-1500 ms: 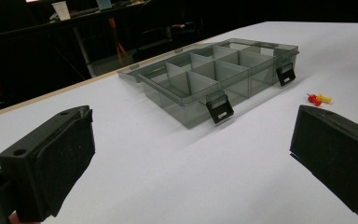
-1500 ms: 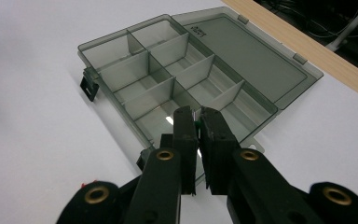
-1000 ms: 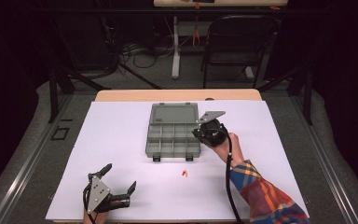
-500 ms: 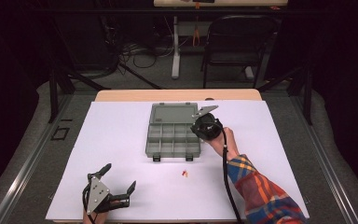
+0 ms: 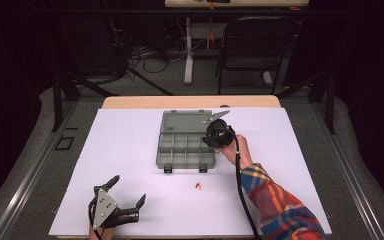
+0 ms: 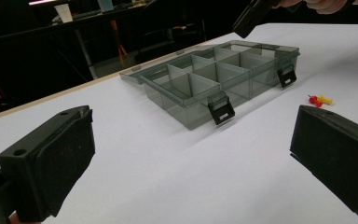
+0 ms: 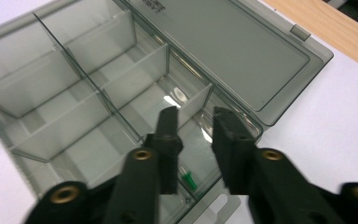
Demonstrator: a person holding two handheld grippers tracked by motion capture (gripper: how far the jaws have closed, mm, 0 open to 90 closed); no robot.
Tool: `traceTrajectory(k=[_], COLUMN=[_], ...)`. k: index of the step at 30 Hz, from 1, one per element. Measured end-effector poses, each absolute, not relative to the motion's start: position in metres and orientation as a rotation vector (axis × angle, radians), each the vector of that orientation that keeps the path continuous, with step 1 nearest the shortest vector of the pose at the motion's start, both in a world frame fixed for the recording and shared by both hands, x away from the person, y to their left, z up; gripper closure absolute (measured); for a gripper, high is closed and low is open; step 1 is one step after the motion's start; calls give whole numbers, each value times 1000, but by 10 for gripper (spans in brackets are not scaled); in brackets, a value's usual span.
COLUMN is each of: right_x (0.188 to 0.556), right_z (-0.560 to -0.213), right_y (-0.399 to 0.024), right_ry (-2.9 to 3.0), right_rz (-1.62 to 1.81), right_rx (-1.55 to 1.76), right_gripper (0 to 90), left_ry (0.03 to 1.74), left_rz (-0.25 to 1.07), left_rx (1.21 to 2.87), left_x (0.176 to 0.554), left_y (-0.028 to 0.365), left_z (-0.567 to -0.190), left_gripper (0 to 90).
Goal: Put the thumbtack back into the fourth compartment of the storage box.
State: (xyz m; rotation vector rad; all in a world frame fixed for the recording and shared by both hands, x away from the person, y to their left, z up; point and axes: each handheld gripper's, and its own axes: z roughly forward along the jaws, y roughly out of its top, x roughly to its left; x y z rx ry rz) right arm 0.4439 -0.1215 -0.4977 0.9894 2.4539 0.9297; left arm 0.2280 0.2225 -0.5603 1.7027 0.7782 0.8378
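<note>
High view: since a second ago, the right gripper [image 5: 215, 134] has been moved over the smoke-grey clear plastic compartment box [image 5: 186, 150]. Its jaws have just been opening, now slightly apart; a small green pushpin [image 7: 188, 179] lies below, unheld. The left gripper [image 5: 125, 200] is held wide apart, empty.

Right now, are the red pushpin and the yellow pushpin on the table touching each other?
Touching. The left gripper view shows the red pushpin and yellow pushpin lying together, no gap between them.
</note>
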Motion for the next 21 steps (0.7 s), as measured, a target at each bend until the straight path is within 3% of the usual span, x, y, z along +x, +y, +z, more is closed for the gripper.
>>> traceTrajectory(k=[6,12,21], right_x=[436,421,394], right_z=[-487,-479,-475], right_y=[-130,-139,-149], right_ry=[2421,2427,2435], right_rz=[1012,1074,1128], right_rx=[1024,1017,976], right_gripper=[406,212,139], left_ry=[777,779,779], left_rz=[838,839,840], left_rx=[1705,1704,1703], left_x=[228,228,229], left_y=[222,222,222], left_z=[-560,-560,-561], left_gripper=[0,0,0])
